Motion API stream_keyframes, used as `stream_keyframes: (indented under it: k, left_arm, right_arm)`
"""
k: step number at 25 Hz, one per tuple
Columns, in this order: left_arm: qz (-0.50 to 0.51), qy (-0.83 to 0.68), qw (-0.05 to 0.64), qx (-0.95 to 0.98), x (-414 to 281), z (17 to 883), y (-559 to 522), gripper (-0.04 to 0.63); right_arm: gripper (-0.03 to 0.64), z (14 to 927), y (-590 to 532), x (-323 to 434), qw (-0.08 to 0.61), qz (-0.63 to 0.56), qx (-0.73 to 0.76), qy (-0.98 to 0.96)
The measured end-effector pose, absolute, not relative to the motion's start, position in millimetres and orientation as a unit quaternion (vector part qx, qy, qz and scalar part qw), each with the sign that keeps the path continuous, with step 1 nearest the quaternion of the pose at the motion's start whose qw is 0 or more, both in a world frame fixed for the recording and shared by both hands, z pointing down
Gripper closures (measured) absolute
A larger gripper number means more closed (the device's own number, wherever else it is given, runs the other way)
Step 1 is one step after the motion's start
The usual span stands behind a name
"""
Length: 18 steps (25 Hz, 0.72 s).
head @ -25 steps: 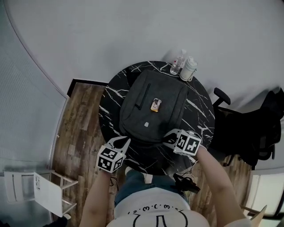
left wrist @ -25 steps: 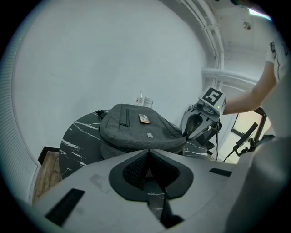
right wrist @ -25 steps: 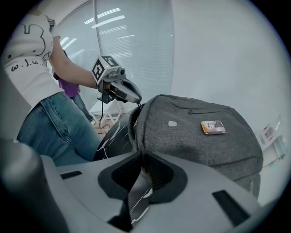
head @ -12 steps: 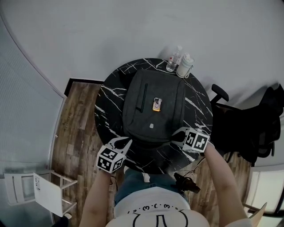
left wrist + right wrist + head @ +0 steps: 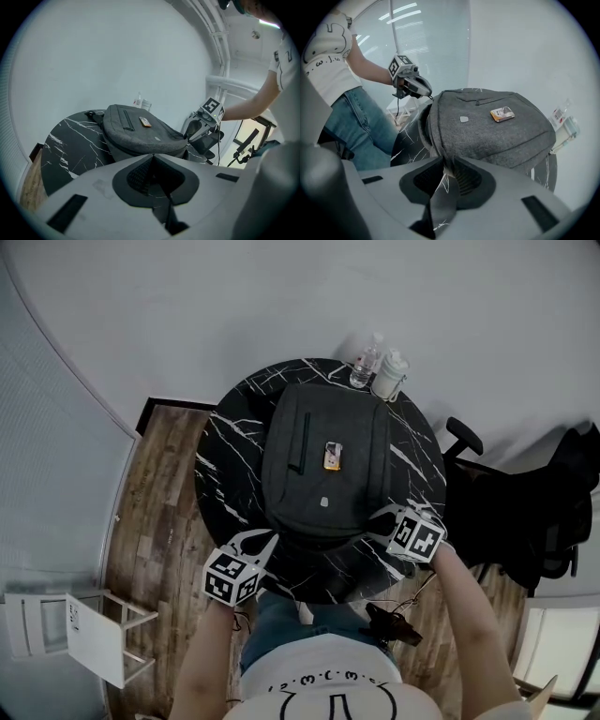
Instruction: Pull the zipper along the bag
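Setting: round black marble desk (image 5: 225,442) on a wood floor, with a plain grey wall beyond.
Right gripper (image 5: 446,161): the jaws are partly apart and have just been opening. Nothing is pinched and only desk veins show through the gap. The tips sit at the bag's near edge, lower right of centre in the head view.
Left gripper (image 5: 153,157): clenched on nothing, lower left, by the desk's near rim and apart from the bag. It is probably parked there to brace the fabric.
Bag (image 5: 326,465): grey backpack lying flat mid-desk, with its orange tag (image 5: 333,456) facing up.
Zipper: the pull is too small to make out. The right gripper is probably spreading to take it.
Far rim: two bottles (image 5: 389,376), well clear of the bag's near edge.
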<state>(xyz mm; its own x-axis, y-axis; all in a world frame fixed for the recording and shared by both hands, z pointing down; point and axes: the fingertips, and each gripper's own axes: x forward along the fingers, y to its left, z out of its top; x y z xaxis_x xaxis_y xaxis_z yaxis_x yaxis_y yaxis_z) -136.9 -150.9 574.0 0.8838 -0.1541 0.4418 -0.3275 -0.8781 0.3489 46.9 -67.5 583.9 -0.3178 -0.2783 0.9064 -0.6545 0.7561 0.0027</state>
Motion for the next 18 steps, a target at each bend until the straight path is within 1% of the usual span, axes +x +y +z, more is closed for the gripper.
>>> stream_keyframes:
  k: [3,7,14,18]
  left_arm:
    - [0.204,-0.128,0.205,0.949,-137.9,572.1,-145.7,0.580]
    - [0.213,-0.131,0.187,0.950,-136.8,570.3,-141.0,0.580]
    - [0.216,-0.139,0.168,0.952,-137.3,570.2,-140.7,0.580]
    - [0.213,-0.140,0.165,0.953,-137.4,573.1,-139.6,0.580]
  right_arm:
    - [0.477,578.8,-68.7,41.9,0.511,0.177,0.312,-0.781]
    - [0.414,566.3,-79.5,10.9,0.456,0.184,0.332,-0.805]
    - [0.407,564.1,-114.5,-53.2,0.425,0.159,0.337,-0.825]
    - [0.407,577.6,-121.5,-79.1,0.438,0.168,0.320,-0.823]
